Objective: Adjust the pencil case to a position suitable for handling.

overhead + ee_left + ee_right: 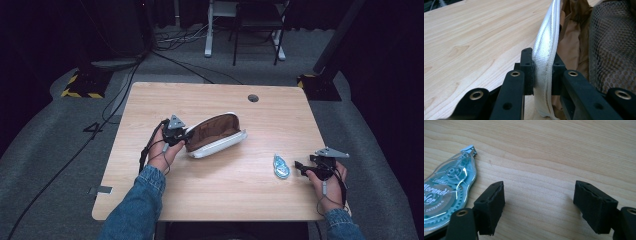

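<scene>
The left gripper [184,136] has its jaws clamped tight on the white fabric rim of the pencil case [216,136]; in the left gripper view the woven white edge [545,57] stands pinched between the two black pads [529,72], running up toward twelve o'clock and out the bottom at six. On the high view the case lies near the middle of the wooden table [210,100], with the gripper at its nine o'clock end and its long body stretching off toward two o'clock.

The case lies open, mouth up. Its lining is soft tan cloth, rumpled in folds, and a dark mesh pocket [611,47] sits inside at the three o'clock side of the left gripper view. What, if anything, lies in the case cannot be told.

The right gripper [303,166] rests well apart, toward the table's four o'clock corner, jaws spread wide with bare wood grain between them and holding nothing. A correction tape dispenser [281,166] lies flat just beside it at its nine o'clock: a teardrop of clear blue-tinted plastic [447,195] with gear wheels visible inside, close by that gripper's left pad [491,207].
</scene>
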`<state>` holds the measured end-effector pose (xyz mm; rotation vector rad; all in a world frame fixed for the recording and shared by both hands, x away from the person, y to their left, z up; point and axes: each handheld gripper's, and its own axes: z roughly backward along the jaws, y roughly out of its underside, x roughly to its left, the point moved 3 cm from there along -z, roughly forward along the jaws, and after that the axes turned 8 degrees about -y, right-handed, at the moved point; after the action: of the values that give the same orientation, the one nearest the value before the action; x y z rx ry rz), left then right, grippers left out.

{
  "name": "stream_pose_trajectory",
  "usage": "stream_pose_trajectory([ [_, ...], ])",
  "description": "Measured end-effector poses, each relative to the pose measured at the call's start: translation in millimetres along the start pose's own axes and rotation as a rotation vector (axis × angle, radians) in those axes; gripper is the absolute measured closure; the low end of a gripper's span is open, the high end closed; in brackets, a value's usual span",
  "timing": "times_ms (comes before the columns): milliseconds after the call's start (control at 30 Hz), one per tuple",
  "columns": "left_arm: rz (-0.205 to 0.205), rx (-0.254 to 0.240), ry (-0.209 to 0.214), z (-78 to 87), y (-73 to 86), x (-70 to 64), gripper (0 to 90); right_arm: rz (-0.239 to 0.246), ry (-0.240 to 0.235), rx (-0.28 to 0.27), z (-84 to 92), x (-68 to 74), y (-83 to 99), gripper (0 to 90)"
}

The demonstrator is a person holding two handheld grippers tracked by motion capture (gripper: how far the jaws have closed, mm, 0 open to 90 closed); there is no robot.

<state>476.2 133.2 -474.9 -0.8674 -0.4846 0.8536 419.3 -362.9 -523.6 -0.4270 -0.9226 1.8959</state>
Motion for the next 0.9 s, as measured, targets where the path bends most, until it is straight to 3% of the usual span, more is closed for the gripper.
stream_pose_trajectory([
  [67, 0.028, -0.002, 0.039, 1.4, -0.1, -0.3, 80.1, 0.000, 0.000, 0.000, 0.0, 0.0, 0.0, 25.3],
  [367, 0.086, -0.006, 0.103, 9.0, -0.9, -1.1, 81.7, 0.000, 0.000, 0.000, 0.0, 0.3, 0.0, 25.3],
  [900, 0.117, -0.010, 0.196, 44.4, 3.5, -13.1, 82.2, -0.002, 0.001, 0.000, -0.5, 1.6, -0.3, 25.0],
])
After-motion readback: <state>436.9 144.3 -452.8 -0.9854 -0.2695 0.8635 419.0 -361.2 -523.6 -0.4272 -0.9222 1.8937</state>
